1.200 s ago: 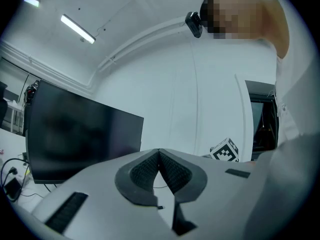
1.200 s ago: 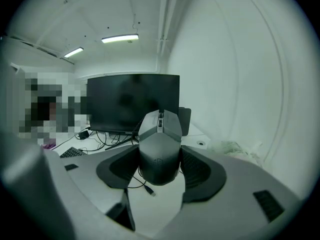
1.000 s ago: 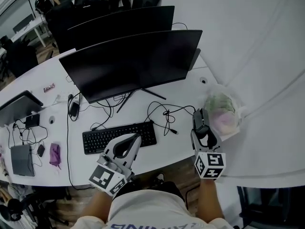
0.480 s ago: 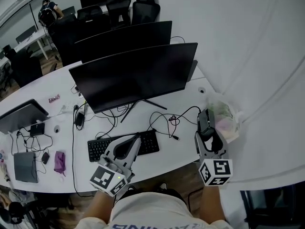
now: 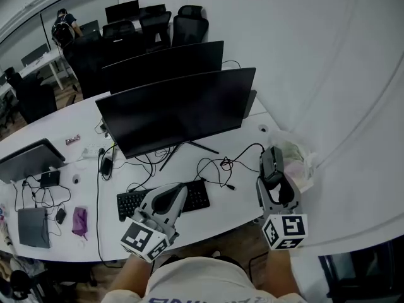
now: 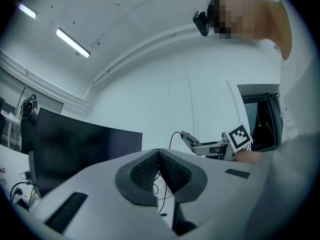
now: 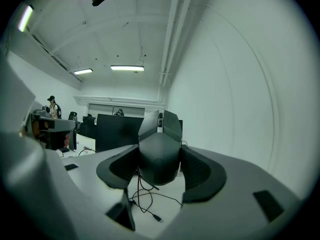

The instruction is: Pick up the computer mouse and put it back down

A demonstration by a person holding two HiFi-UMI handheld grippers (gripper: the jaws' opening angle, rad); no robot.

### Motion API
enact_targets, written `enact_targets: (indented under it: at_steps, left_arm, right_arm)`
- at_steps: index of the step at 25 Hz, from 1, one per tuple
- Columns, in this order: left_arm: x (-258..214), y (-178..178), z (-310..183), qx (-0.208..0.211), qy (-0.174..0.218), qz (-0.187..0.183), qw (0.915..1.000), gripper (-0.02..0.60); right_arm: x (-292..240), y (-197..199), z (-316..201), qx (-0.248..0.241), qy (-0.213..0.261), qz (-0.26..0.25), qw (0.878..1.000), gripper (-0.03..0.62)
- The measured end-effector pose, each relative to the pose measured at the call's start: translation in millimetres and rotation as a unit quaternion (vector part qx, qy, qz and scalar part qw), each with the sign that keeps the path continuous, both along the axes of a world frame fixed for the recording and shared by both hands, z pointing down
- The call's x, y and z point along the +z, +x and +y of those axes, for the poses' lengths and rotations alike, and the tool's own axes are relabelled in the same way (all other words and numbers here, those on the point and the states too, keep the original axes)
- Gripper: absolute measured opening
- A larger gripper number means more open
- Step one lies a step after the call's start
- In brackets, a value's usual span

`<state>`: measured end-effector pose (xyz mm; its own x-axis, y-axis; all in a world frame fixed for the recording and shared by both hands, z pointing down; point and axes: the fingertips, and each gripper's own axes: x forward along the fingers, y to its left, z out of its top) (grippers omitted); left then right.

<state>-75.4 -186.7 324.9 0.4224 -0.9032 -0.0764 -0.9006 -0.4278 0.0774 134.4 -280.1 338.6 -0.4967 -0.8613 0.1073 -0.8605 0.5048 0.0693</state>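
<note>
The black computer mouse (image 7: pixel 159 151) is clamped between the two dark pads of my right gripper (image 7: pixel 159 166), lifted off the desk with its cable hanging below. In the head view the mouse (image 5: pixel 271 161) pokes forward out of the right gripper (image 5: pixel 273 177), above the desk's right end. My left gripper (image 5: pixel 172 199) hovers over the black keyboard (image 5: pixel 129 202) near the front edge. Its pads (image 6: pixel 172 170) meet with nothing between them, so the left gripper (image 6: pixel 159 165) is shut.
A wide black monitor (image 5: pixel 177 109) stands on the white desk (image 5: pixel 233 204), with loose black cables (image 5: pixel 218 166) under it. A clear plastic bag (image 5: pixel 298 160) lies at the desk's right end. A laptop (image 5: pixel 28 158), a grey tablet (image 5: pixel 31 226) and a purple pouch (image 5: pixel 79 221) lie at the left.
The head view has shifted, showing more of the room behind. My right gripper with the mouse has moved slightly right and nearer the bag. The left gripper stays over the keyboard.
</note>
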Motion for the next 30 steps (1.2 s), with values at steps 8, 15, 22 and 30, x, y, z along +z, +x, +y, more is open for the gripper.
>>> enact_targets:
  at_steps: [8,15,22,30]
  left_arm:
    - [-2.8,0.5,1.6,-0.008,0.001,0.007,0.9999,0.006]
    - [-3.4,1.3,3.2,-0.007,0.005,0.006,0.9999,0.008]
    - [-1.7,1.3,2.1,-0.008,0.004,0.005,0.9999,0.008]
    - [6.6,2.2,0.7,-0.016,-0.011,0.007,0.9998,0.008]
  right_arm:
    - [0.5,4.0,4.2,0.0,-0.002,0.003,1.0,0.273]
    - [1.3,3.2,5.3,-0.002,-0.001,0.004,1.0,0.273]
    - [2.8,3.4,3.7,-0.003,-0.001,0.004,1.0,0.273]
    - [25.6,7.0,-6.8,-0.003,-0.026,0.02,0.999,0.273]
